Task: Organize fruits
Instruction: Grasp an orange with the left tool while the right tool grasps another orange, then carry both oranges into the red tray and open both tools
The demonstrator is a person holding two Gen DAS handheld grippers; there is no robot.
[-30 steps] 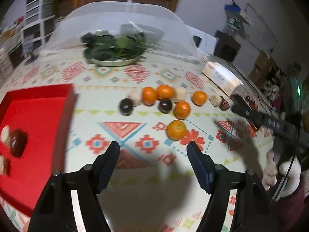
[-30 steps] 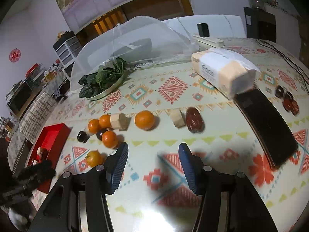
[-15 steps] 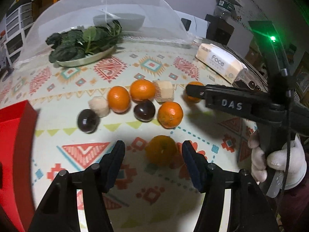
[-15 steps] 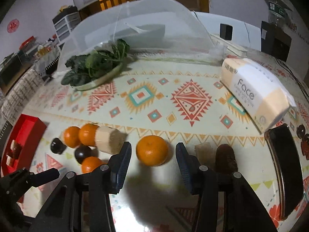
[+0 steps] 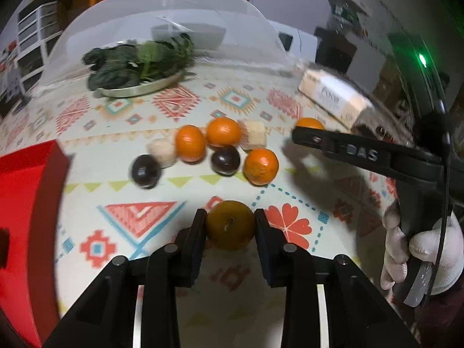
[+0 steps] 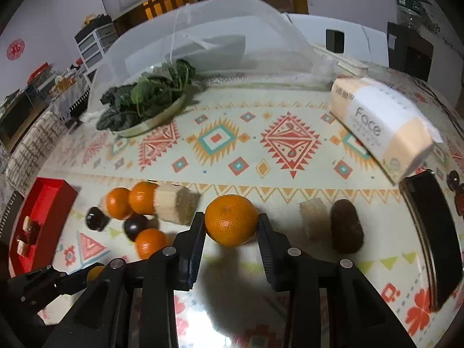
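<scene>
Jaws of the left gripper [image 5: 230, 221] have just been closing and now press on both sides of a dull orange round tangerine [image 5: 230, 224] that sits on the patterned cream surface [image 5: 162, 116]. Just beyond this gripper lies a loose cluster: three bright orange tangerines [image 5: 260, 166], two dark round plums [image 5: 225, 160] and two pale cut blocks [image 5: 255, 137]. To its left stands a red rectangular tray [image 5: 26, 191]. To its right a white-gloved hand [image 5: 417, 252] holds the right gripper [image 6: 230, 226], whose jaws have also just been closing and now touch both sides of a bright orange tangerine [image 6: 231, 220] resting on the surface. To the right of that gripper sit a small pale block [image 6: 310, 220] and, just beside it, a brown fuzzy oval fruit [image 6: 346, 229]; further right lies a black phone [image 6: 435, 240]. Ahead and to the right is a wrapped pack of facial tissues [image 6: 380, 124]. Far ahead, a metal plate of dark leafy greens [image 6: 145, 101] sits at the edge of a translucent mesh food cover [image 6: 237, 29].
</scene>
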